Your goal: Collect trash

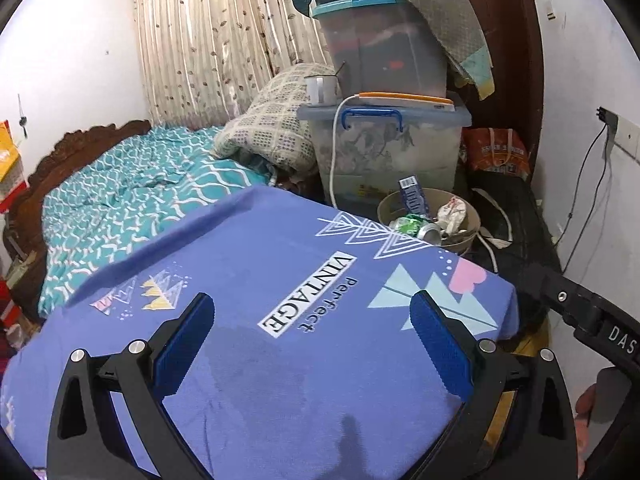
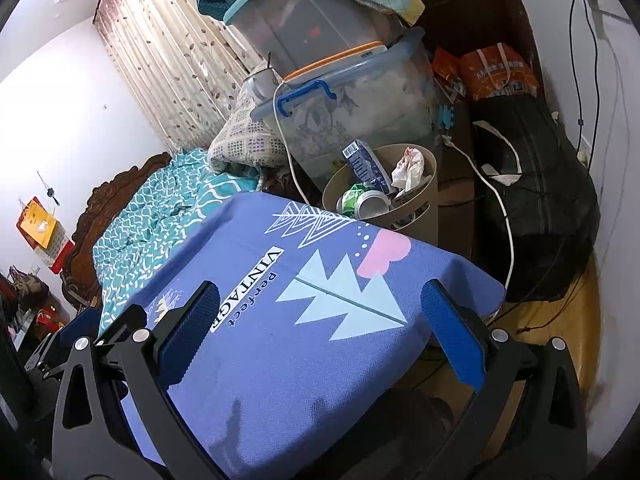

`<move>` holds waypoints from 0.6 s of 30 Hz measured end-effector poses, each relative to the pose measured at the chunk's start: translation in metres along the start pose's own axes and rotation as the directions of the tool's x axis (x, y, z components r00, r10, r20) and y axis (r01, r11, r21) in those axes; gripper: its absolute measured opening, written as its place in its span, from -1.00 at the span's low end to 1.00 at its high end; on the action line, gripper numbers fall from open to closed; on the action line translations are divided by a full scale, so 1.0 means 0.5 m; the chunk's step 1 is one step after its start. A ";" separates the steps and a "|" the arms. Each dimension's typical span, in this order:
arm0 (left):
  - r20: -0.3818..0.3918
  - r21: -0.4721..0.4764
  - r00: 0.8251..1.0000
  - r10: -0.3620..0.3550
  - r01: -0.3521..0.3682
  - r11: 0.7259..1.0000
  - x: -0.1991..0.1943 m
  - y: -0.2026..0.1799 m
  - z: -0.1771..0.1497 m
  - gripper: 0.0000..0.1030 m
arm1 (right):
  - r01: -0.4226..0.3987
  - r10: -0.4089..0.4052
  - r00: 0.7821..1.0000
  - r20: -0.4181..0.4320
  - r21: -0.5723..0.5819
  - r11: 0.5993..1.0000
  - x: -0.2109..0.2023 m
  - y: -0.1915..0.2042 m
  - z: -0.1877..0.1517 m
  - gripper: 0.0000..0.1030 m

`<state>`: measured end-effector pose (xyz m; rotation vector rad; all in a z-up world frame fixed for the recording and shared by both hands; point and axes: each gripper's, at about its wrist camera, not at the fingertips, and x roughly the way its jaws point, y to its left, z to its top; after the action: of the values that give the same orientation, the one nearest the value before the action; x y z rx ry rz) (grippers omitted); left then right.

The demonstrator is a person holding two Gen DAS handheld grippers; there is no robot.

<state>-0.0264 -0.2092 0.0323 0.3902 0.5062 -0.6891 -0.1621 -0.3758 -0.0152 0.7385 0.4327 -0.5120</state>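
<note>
A beige waste bin (image 1: 472, 216) (image 2: 420, 208) stands past the far edge of a table covered with a blue "Perfect VINTAGE" cloth (image 1: 280, 280) (image 2: 304, 320). It holds a blue carton (image 1: 414, 196) (image 2: 366, 164), a green and silver can (image 1: 424, 230) (image 2: 366, 202) and crumpled white paper (image 1: 452, 214) (image 2: 408, 170). My left gripper (image 1: 312, 344) is open and empty above the cloth. My right gripper (image 2: 322, 338) is open and empty above the cloth's right part. The right gripper's body shows at the right edge of the left wrist view (image 1: 592, 320).
Stacked clear storage boxes (image 1: 384, 140) (image 2: 352, 104) stand behind the bin, with a white cable (image 1: 334, 152) hanging down. A bed with teal bedding (image 1: 132, 200) (image 2: 160, 208) lies to the left. A black bag (image 2: 532, 208) and an orange bag (image 2: 496, 72) sit by the right wall.
</note>
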 end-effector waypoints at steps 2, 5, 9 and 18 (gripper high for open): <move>-0.005 0.000 1.000 0.002 -0.002 1.000 0.002 0.001 -0.002 0.83 | 0.000 0.000 1.000 0.003 -0.003 1.000 -0.001 0.001 0.000 0.93; -0.016 -0.001 1.000 0.010 -0.010 1.000 0.005 0.002 -0.005 0.83 | -0.003 0.003 1.000 0.020 -0.009 1.000 -0.004 0.003 -0.001 0.93; -0.028 0.006 0.999 0.023 -0.023 1.000 0.008 0.002 -0.010 0.83 | -0.001 0.002 1.000 0.031 -0.023 1.000 -0.006 0.009 -0.005 0.93; -0.037 0.017 0.998 0.045 -0.044 0.999 0.006 0.005 -0.018 0.83 | -0.004 0.004 1.000 0.017 -0.020 1.000 0.003 0.009 -0.015 0.93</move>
<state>-0.0254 -0.2045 0.0237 0.4288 0.5267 -0.6443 -0.1599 -0.3682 -0.0187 0.7152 0.4194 -0.5096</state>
